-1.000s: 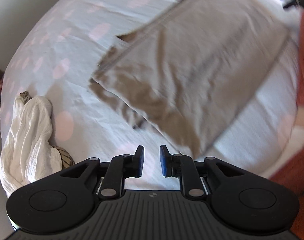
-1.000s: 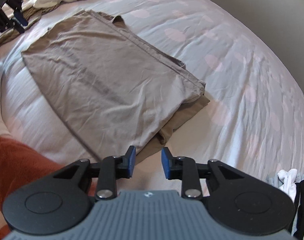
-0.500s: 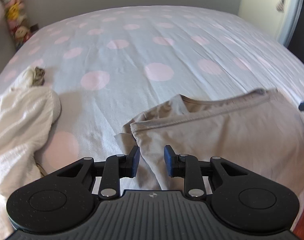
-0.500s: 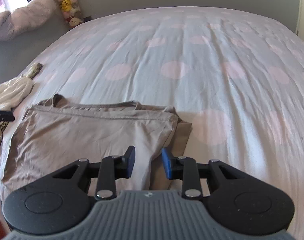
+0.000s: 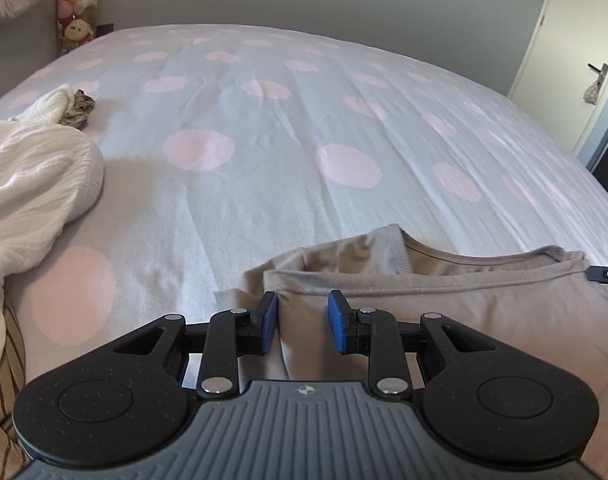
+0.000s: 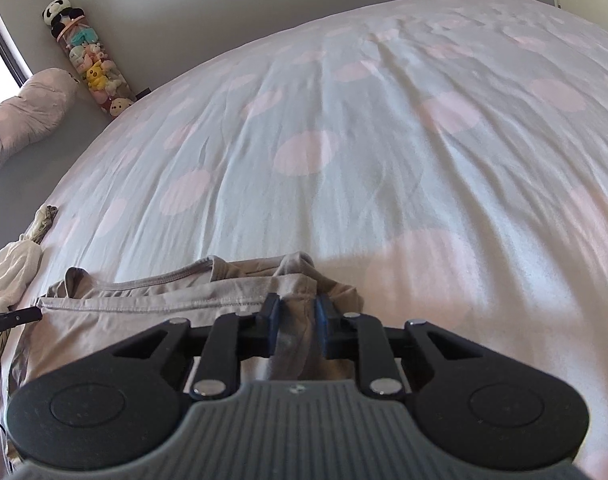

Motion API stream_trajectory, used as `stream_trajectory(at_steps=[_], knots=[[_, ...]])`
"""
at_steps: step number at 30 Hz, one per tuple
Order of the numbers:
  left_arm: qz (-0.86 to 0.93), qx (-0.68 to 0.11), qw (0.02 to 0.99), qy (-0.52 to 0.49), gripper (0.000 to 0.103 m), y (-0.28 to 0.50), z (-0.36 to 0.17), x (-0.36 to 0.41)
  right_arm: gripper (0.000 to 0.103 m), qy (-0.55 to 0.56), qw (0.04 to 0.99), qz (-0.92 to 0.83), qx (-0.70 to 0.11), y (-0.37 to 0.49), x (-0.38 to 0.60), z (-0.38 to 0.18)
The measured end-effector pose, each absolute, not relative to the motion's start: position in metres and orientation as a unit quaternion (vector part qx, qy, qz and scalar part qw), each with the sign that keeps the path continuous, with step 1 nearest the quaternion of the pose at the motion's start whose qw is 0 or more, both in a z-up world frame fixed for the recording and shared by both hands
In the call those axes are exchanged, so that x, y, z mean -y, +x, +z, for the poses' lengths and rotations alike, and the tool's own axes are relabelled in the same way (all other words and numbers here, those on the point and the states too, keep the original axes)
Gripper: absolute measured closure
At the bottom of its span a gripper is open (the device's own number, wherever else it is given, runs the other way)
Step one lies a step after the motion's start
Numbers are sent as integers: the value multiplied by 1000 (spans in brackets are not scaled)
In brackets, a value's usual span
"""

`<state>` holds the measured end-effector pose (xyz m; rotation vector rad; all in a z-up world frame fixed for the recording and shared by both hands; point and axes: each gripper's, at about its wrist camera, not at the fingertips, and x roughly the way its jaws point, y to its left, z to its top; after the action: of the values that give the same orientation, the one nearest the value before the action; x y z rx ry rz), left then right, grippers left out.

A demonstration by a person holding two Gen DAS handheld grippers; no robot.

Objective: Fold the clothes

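Left wrist surroundings: a white garment lies heaped on the bed to the left, with striped cloth under its near edge; stuffed toys stand by the far wall and a door at far right. Nothing lies between the tool and the shirt.
Right wrist surroundings: the same white garment at far left, a pillow and a column of toys beyond the bed.
Shirt position: the beige shirt lies flat at the near edge of the bed.
Left gripper: jaws parted, straddling the shirt's left corner, holding nothing that can be seen.
Right gripper: jaws narrowed around a bunched fold at the shirt's right corner; whether the pads press the cloth cannot be told.
Shirt axis: long side runs left to right across both views, with the neckline and hemmed edge toward the far side of the bed.
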<state>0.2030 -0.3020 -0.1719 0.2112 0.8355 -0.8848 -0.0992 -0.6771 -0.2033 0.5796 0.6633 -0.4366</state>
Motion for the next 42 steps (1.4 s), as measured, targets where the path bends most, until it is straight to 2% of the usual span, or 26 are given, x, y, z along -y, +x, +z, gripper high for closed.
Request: stream_trajectory(at_steps=[3, 9, 11, 12, 25, 38, 42], knots=[[-413, -384, 819, 105, 78, 200, -173, 303, 92, 255, 893, -205, -309, -99, 670, -200], [-408, -367, 828, 117, 79, 194, -175, 304, 96, 211, 908, -206, -297, -102, 656, -191], [-411, -360, 829, 119, 97, 190, -173, 304, 97, 197, 912, -210, -291, -105, 652, -187], [-413, -357, 829, 118, 102, 188, -171, 303, 97, 189, 915, -212, -288, -106, 649, -185], [-402, -249, 873, 119, 102, 170, -134, 301, 98, 120, 933, -247, -234, -115, 634, -164], [-397, -287, 850, 191, 102, 185, -185, 323, 98, 128, 905, -250, -320, -75, 658, -213], [-395, -281, 850, 203, 98, 183, -188, 323, 96, 126, 903, -252, -325, -74, 657, -216]])
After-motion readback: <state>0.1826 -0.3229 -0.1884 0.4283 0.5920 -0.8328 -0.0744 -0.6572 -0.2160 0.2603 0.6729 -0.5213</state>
